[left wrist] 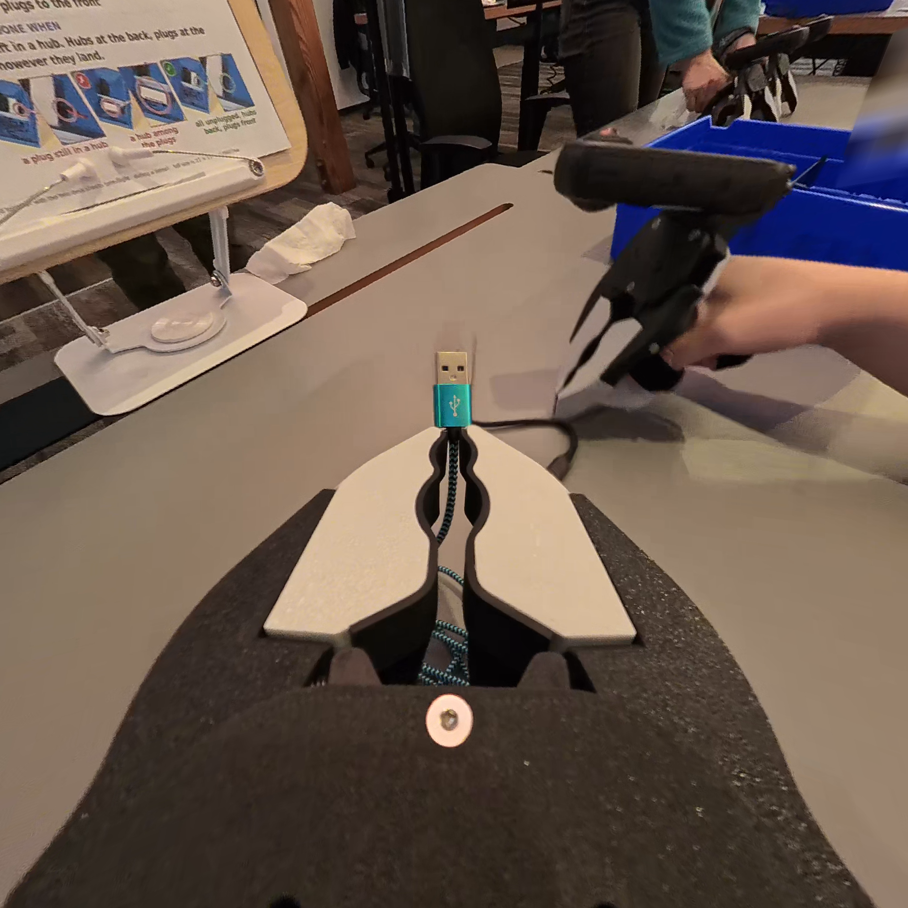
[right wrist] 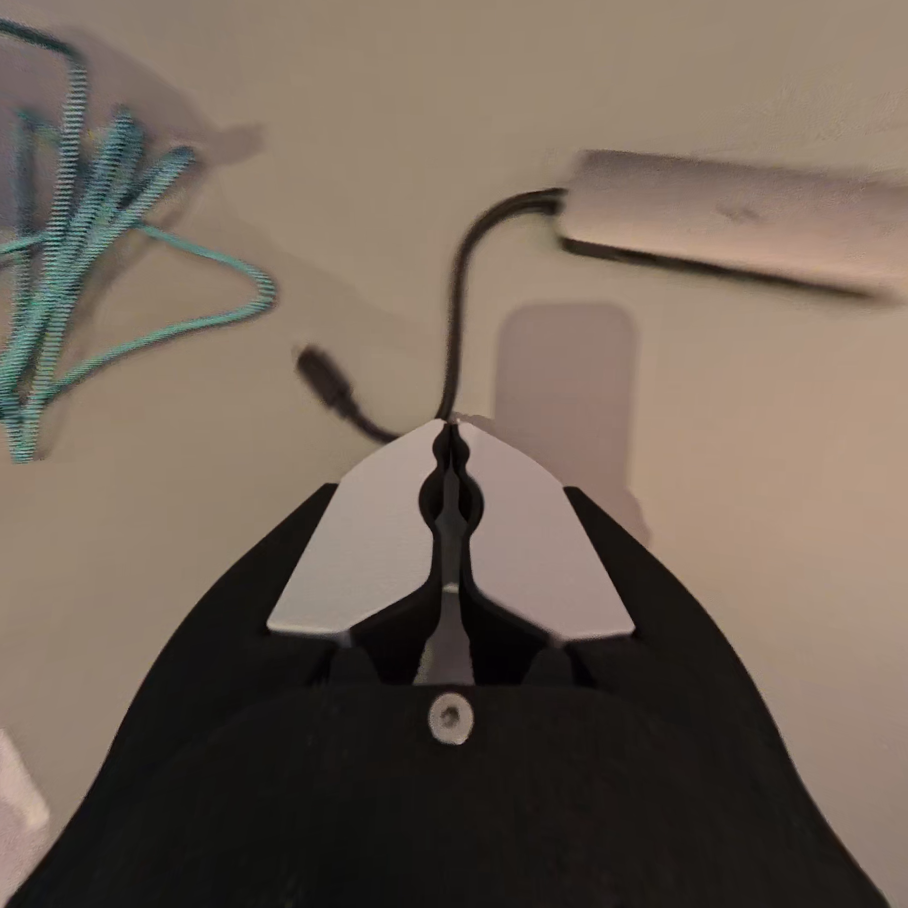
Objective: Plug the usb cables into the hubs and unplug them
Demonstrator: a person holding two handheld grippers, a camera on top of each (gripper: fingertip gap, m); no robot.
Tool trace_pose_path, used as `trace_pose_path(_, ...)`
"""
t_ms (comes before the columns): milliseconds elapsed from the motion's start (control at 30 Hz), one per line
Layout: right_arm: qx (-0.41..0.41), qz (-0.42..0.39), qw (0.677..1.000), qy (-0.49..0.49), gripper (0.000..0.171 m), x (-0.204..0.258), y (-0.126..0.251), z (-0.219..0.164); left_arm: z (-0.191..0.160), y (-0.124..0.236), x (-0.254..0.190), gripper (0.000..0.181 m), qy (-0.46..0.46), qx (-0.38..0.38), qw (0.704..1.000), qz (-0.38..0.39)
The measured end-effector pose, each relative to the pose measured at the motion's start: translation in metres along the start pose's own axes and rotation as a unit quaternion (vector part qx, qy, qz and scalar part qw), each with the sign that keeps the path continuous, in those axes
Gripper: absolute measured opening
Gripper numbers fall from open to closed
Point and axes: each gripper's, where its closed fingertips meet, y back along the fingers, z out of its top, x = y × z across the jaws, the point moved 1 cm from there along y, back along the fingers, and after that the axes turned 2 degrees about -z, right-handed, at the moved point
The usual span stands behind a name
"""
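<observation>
My left gripper (left wrist: 452,431) is shut on a teal braided USB cable (left wrist: 449,491) just behind its teal plug (left wrist: 452,388), which sticks out past the fingertips above the grey table (left wrist: 245,491). The rest of the cable lies coiled at the left of the right wrist view (right wrist: 98,236). My right gripper (right wrist: 449,426) is shut on the black cable (right wrist: 457,304) of a silver hub (right wrist: 737,211), which is blurred and seems to hang above its shadow. The cable's black plug (right wrist: 324,378) dangles to the left. The right gripper also shows in the left wrist view (left wrist: 638,314), to the right of the teal plug.
A white stand with an instruction sheet (left wrist: 123,147) is at the back left, with a crumpled tissue (left wrist: 304,241) beside it. A blue bin (left wrist: 786,211) stands at the back right. Another person with grippers (left wrist: 751,78) is behind the bin. A slot (left wrist: 417,255) cuts the tabletop. The grippers' ends are close to 20 cm from one another.
</observation>
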Motion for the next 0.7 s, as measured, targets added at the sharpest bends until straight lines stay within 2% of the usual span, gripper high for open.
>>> trace_pose_path(100, -0.023, 0.039, 0.997, 0.058, 0.000, 0.050, -0.025, 0.022, 0.002, 0.005, 0.005, 0.004, -0.002, 0.000, 1.000, 0.006)
trace_pose_path(167, -0.038, 0.005, 0.994, 0.106, 0.000, 0.054, -0.032, 0.034, 0.001, 0.009, 0.009, 0.004, -0.006, 0.002, 1.000, 0.014)
trace_pose_path(233, -0.064, -0.051, 0.987, 0.140, 0.002, 0.033, -0.020, 0.044, 0.000, 0.014, 0.011, 0.004, -0.003, 0.003, 1.000, 0.018)
trace_pose_path(333, -0.125, -0.077, 0.975, 0.166, 0.007, -0.009, 0.014, 0.047, -0.001, 0.020, 0.012, 0.003, -0.005, 0.004, 1.000, 0.020)
trace_pose_path(367, -0.129, -0.067, 0.973, 0.179, 0.008, -0.021, 0.022, 0.043, -0.001, 0.021, 0.011, 0.003, -0.007, 0.005, 1.000, 0.020)
trace_pose_path(433, -0.127, -0.054, 0.974, 0.181, 0.028, -0.049, 0.033, 0.035, 0.000, 0.020, 0.010, 0.003, -0.010, 0.006, 1.000, 0.019)
trace_pose_path(567, -0.141, 0.010, 0.972, 0.190, 0.054, -0.068, 0.034, 0.030, 0.002, 0.016, 0.009, 0.003, -0.009, 0.006, 1.000, 0.016)
trace_pose_path(700, -0.123, 0.026, 0.969, 0.211, 0.059, -0.078, 0.018, 0.026, 0.001, 0.011, 0.007, 0.003, -0.010, 0.013, 1.000, 0.015)
